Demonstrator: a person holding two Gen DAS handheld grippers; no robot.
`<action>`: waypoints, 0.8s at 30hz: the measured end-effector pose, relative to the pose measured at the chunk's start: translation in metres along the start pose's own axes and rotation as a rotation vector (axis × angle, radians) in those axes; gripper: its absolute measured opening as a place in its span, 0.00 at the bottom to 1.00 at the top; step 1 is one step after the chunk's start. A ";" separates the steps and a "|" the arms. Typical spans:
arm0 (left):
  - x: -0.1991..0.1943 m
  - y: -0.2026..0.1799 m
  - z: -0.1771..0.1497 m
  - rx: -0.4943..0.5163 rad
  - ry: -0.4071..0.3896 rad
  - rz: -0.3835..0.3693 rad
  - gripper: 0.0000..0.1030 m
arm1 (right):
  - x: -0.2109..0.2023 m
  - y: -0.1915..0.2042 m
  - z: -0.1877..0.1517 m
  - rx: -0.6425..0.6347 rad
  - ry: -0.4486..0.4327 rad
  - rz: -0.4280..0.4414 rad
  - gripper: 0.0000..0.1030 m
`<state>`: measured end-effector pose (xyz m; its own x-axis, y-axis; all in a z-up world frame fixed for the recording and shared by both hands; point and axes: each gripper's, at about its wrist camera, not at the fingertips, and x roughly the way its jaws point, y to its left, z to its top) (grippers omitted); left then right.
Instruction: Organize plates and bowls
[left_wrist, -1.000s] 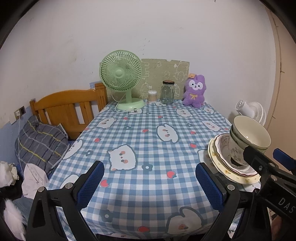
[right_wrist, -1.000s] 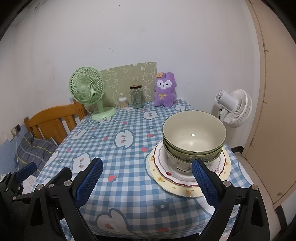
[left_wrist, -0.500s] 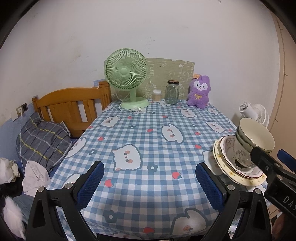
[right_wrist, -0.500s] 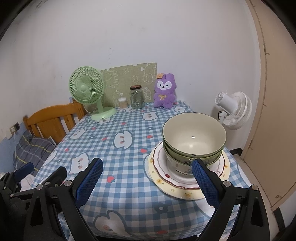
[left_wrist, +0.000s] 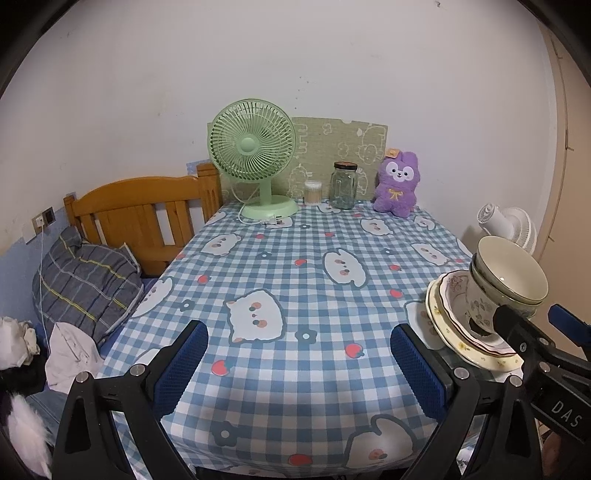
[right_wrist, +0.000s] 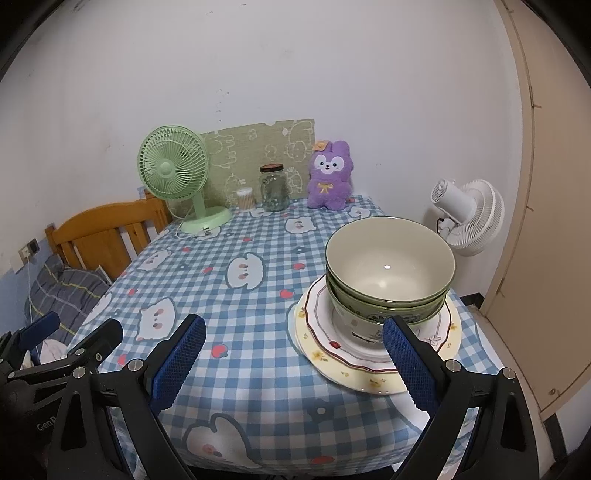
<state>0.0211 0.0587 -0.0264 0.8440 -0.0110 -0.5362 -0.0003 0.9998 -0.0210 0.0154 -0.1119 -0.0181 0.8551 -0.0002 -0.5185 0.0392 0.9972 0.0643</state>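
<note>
Both my tools, left (left_wrist: 299, 369) and right (right_wrist: 295, 362), hung wide open, empty. Nested green ceramic bowls (right_wrist: 389, 273) sat on stacked floral plates (right_wrist: 373, 354) at the table's (right_wrist: 258, 295) edge. I judged stacking done; next, nothing beyond retreat.

Tablecloth (right_wrist: 258, 376): blue-white check, white cat faces, red strawberries. Bowls (right_wrist: 389, 269): green outside, cream inside. Plates (right_wrist: 332, 354): cream with yellow flowers, white with dark red rim line. Desk fan (right_wrist: 173, 170) mint green, plush toy (right_wrist: 328, 177) purple, gripper pads (right_wrist: 177, 362) blue on black.
</note>
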 end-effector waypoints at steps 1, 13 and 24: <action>0.000 0.000 0.000 0.002 -0.001 0.001 0.97 | 0.000 0.000 0.000 0.001 0.000 0.000 0.95; 0.001 0.003 0.002 0.000 0.004 -0.004 0.97 | 0.001 0.001 0.000 -0.001 0.004 0.000 0.95; 0.000 0.001 0.002 0.001 0.005 -0.005 0.97 | 0.002 -0.003 0.001 0.001 0.005 -0.006 0.95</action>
<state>0.0221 0.0597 -0.0247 0.8414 -0.0164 -0.5401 0.0046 0.9997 -0.0230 0.0173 -0.1148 -0.0184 0.8523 -0.0060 -0.5231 0.0448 0.9971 0.0617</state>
